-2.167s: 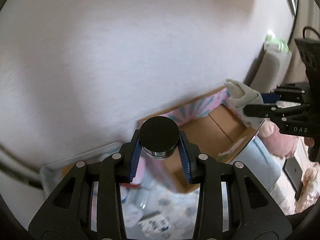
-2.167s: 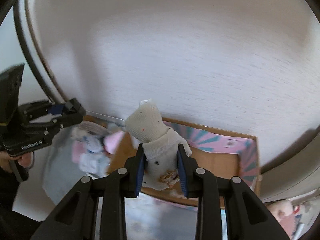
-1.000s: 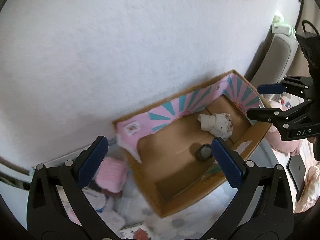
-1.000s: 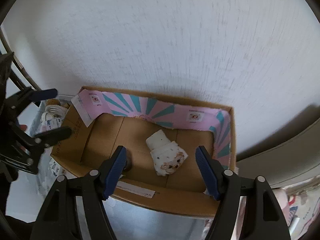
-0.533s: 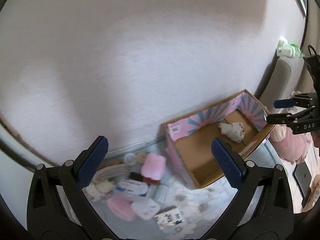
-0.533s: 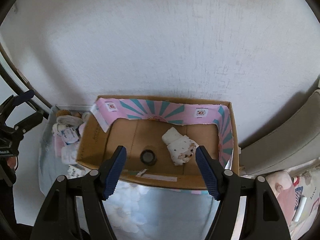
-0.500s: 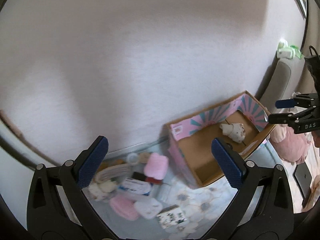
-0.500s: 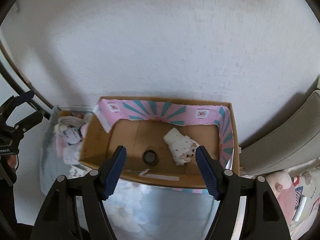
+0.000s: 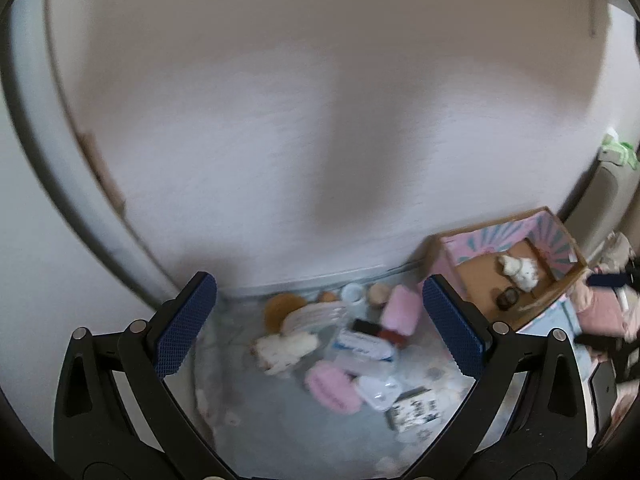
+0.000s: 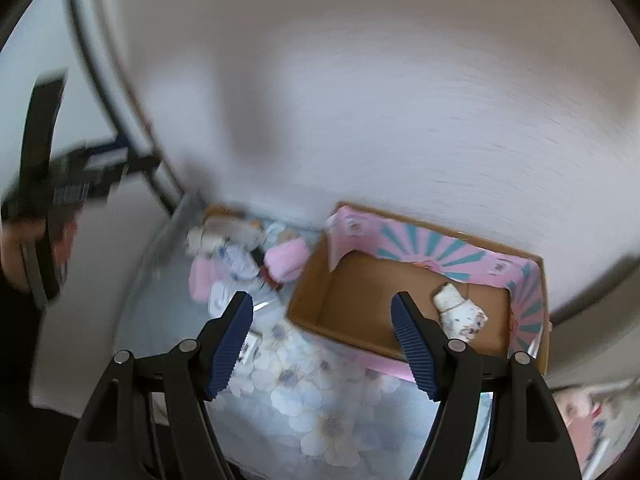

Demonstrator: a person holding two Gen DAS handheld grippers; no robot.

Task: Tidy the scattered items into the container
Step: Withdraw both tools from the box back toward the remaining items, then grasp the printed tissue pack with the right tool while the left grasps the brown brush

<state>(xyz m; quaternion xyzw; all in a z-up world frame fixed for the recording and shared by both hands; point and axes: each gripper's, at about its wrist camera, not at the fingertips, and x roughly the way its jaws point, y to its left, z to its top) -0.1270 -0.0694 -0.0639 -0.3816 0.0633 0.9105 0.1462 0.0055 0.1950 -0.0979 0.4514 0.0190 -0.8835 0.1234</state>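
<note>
My left gripper (image 9: 317,285) stands open and empty above a pile of scattered items: a cream plush toy (image 9: 286,350), a pink soft pack (image 9: 400,312), a white box (image 9: 362,344) and a patterned carton (image 9: 416,408). The cardboard box (image 9: 568,276) with pink and teal flaps sits to the right. In it lie a white sock (image 9: 520,270) and a black jar (image 9: 507,298). My right gripper (image 10: 322,300) is open and empty over the near left corner of the box (image 10: 440,236). The sock (image 10: 460,312) shows inside; the jar is hidden there. The pile (image 10: 248,256) lies left of the box.
Everything rests on a pale floral mat (image 10: 312,392) against a white wall. A dark curved frame (image 9: 92,208) runs down the left. A grey cushion edge (image 9: 612,192) and pink soft things (image 9: 600,312) lie right of the box. A hand (image 10: 16,248) holds the blurred left gripper (image 10: 92,164).
Both grippers let go of the jar and the sock into the box, then drew back and swung left. The pile now lies between the left fingers.
</note>
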